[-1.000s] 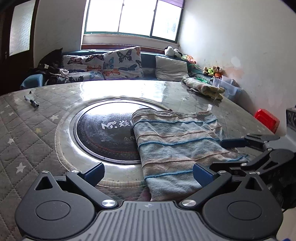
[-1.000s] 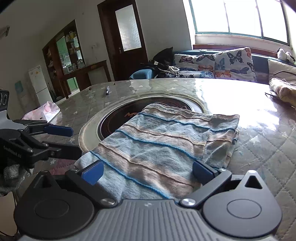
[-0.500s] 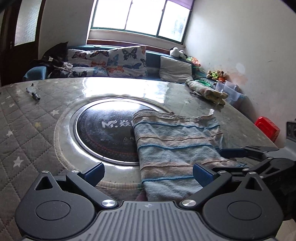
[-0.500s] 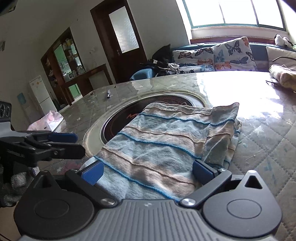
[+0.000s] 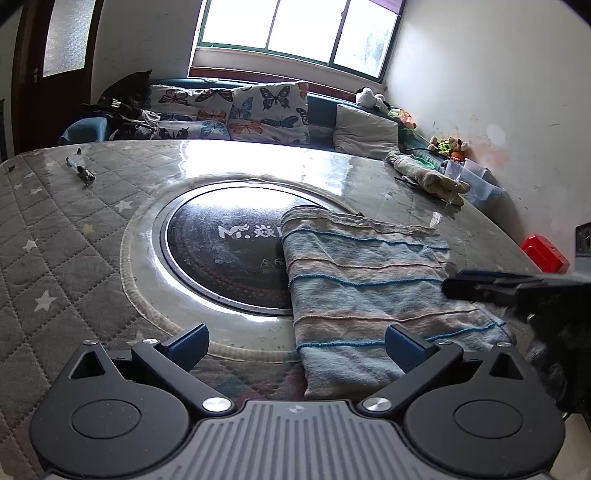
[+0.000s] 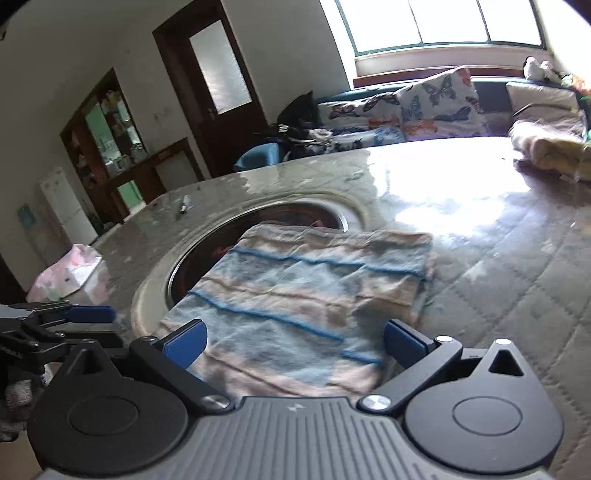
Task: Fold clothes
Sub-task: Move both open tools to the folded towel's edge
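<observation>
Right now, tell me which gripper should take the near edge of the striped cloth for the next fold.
Right. The right gripper is open with its jaws straddling the striped cloth's near edge. The left gripper, also open, sits mostly over the table, with only its right jaw over the cloth.

bright window backlight | table glare | right view blurred

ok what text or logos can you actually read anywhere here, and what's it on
"M" logo, then Chinese characters cut off by the striped cloth: on the dark round plate set in the table.
Small warning symbols lower on that plate: too small to read.
Right wrist view: blurred, nothing readable.
</observation>
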